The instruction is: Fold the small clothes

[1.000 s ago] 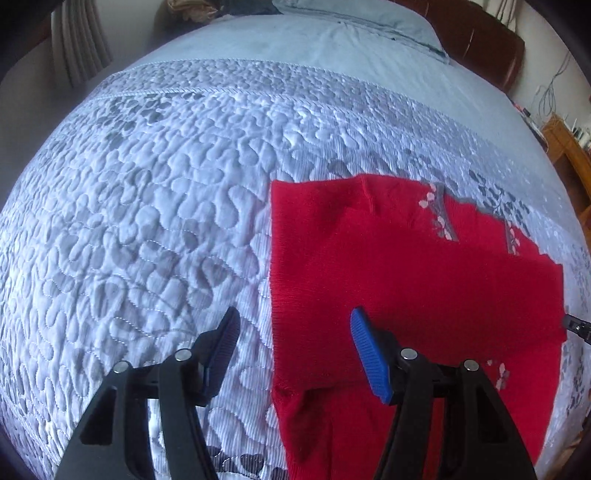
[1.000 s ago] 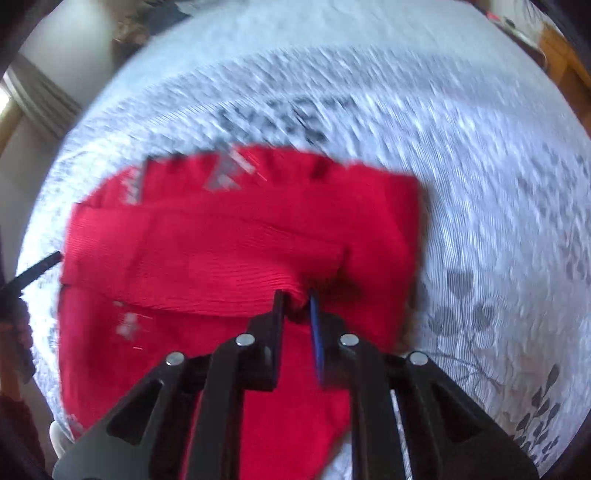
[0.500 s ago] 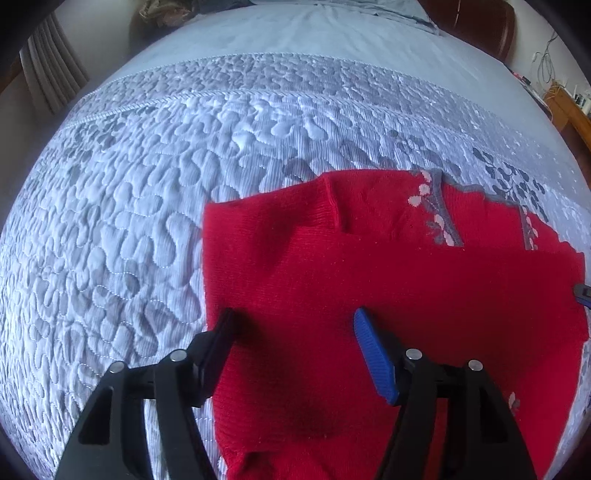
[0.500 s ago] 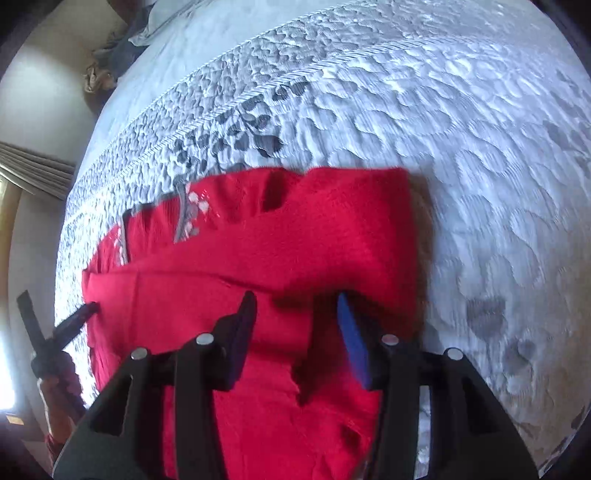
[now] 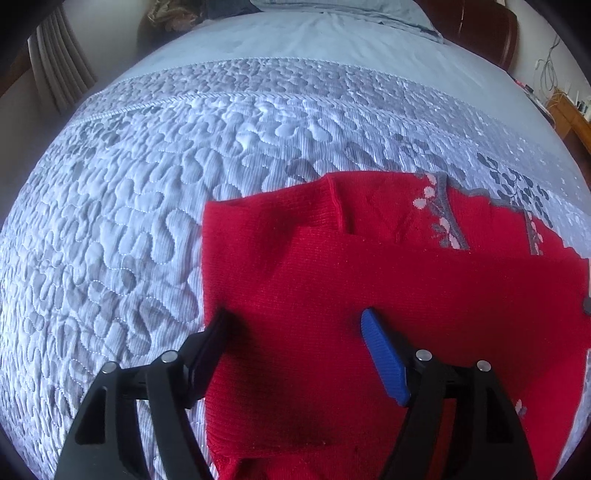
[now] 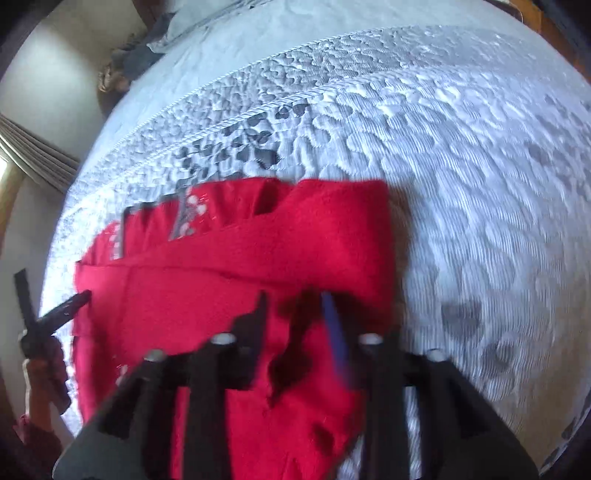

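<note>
Since one second ago, the right gripper point(image 6: 293, 310) has let go of the fold of the red sweater point(image 5: 369, 280): it was pinched on the cloth then, and now its fingers stand apart above it, with nothing between them. That view is blurred, so I cannot tell if the tips touch the knit. The left gripper point(image 5: 295, 325) has come from the quilt onto the garment; before, its dark finger was over the bedspread, now both fingers are over the red cloth near its left edge. Its fingers are wide apart and hold nothing. The sweater lies folded on the grey quilted bedspread point(image 5: 147, 192), with one layer laid across the other, and a grey and pink flower pattern point(image 5: 443, 218) shows at the far side. From the right wrist view, the left gripper's tip is seen at the sweater's left edge. A pillow point(image 5: 332, 3) lies at the far end of the bed.
</note>
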Demonstrator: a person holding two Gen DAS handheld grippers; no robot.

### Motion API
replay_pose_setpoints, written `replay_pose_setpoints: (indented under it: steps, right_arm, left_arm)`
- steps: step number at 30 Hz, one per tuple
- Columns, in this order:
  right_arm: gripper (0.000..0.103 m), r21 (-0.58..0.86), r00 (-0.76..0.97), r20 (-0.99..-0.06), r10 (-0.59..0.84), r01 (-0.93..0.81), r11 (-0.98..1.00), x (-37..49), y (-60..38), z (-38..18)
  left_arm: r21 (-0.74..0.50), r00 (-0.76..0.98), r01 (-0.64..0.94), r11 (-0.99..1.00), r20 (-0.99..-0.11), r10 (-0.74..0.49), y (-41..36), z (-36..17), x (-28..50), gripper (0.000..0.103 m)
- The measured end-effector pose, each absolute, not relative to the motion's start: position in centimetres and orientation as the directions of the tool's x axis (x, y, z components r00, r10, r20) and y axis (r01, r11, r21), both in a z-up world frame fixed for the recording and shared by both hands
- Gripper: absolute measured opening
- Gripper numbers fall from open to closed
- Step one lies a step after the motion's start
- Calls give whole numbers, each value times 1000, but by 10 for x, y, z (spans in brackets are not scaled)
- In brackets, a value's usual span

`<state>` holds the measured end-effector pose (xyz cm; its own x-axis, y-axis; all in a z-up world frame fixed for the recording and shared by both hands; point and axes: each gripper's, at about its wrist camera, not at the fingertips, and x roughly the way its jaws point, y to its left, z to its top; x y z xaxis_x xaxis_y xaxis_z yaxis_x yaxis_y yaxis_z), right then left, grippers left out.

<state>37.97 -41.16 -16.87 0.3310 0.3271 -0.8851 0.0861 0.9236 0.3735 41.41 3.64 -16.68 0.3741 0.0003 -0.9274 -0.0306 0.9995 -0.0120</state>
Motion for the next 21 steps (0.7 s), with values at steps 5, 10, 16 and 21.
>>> replay_pose_setpoints:
  steps: [5, 10, 16, 21]
  right_arm:
    - [34, 436, 242, -878, 413, 53, 898, 355, -402, -173]
    - [4, 365, 227, -907, 354, 5, 931, 348, -387, -163]
    - [3, 304, 198, -937, 287, 63, 951, 345, -394, -172]
    - [4, 305, 216, -935, 281, 86, 948, 344, -395, -182]
  left_arm:
    - [-41, 382, -22, 999, -924, -30, 31, -158, 389, 73]
    - [11, 394, 4, 1000, -919, 8, 22, -166, 380, 74]
    - [-38, 375, 3, 999, -926, -36, 30, -173, 385, 78]
    - [-31, 382, 15, 999, -924, -35, 27, -172, 382, 79]
